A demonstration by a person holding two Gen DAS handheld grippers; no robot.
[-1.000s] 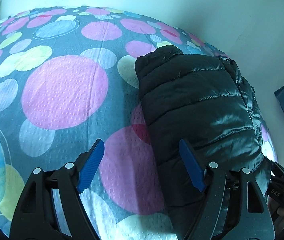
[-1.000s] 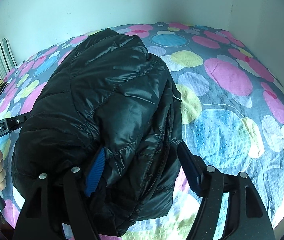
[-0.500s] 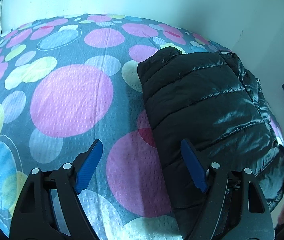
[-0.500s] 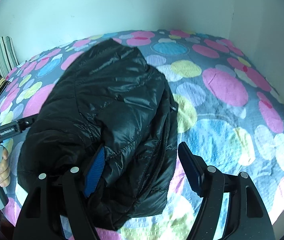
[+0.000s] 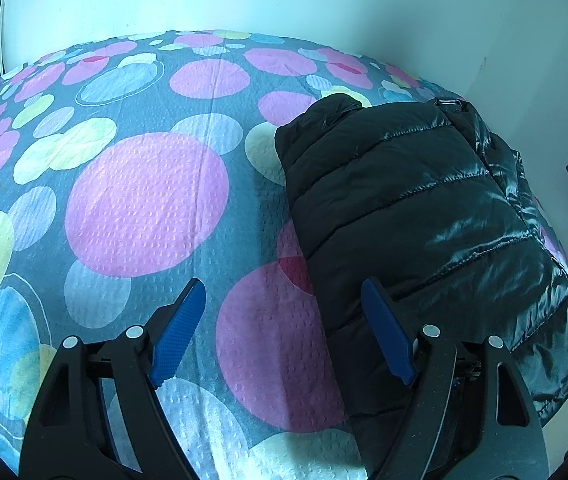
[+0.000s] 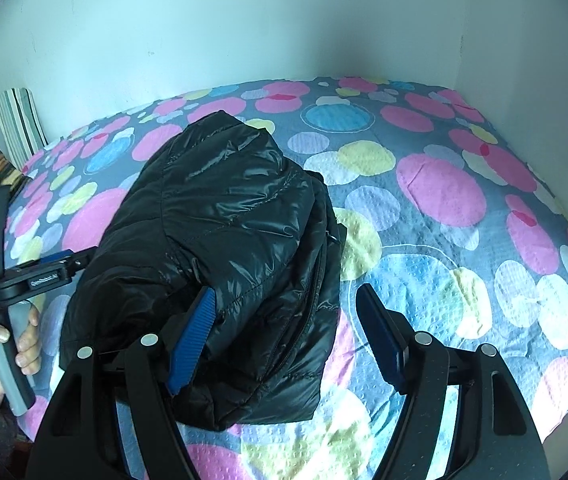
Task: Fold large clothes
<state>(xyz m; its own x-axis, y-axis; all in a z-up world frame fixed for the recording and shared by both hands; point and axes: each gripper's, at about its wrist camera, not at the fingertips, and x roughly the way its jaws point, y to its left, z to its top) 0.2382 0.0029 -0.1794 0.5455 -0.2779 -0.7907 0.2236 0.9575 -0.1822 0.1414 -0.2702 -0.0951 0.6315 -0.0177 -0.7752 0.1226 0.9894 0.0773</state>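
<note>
- The black puffer jacket (image 6: 220, 248) lies in a thick bundle on the spotted bedspread (image 5: 144, 204), toward the near edge of the bed, so it looks like the fold is nearly done.
- In the left wrist view the jacket fills the 2 to 4 o'clock zone; the left gripper (image 5: 284, 332) hovers with jaws spread wide, holding nothing, mostly over bare bedspread beside the jacket's side edge.
- The right gripper (image 6: 287, 336) is also wide apart. One blue finger (image 6: 192, 340) sits against the jacket's near flap at 7 o'clock; whether it tucks under the fabric I cannot tell.
- My read: both tools stand ready to pat or square the bundle.
- The person's hand (image 6: 0, 344) grips the other tool's handle at 8 o'clock.
- A striped pillow (image 6: 16, 124) leans at 10 o'clock, well apart from the jacket.
</note>
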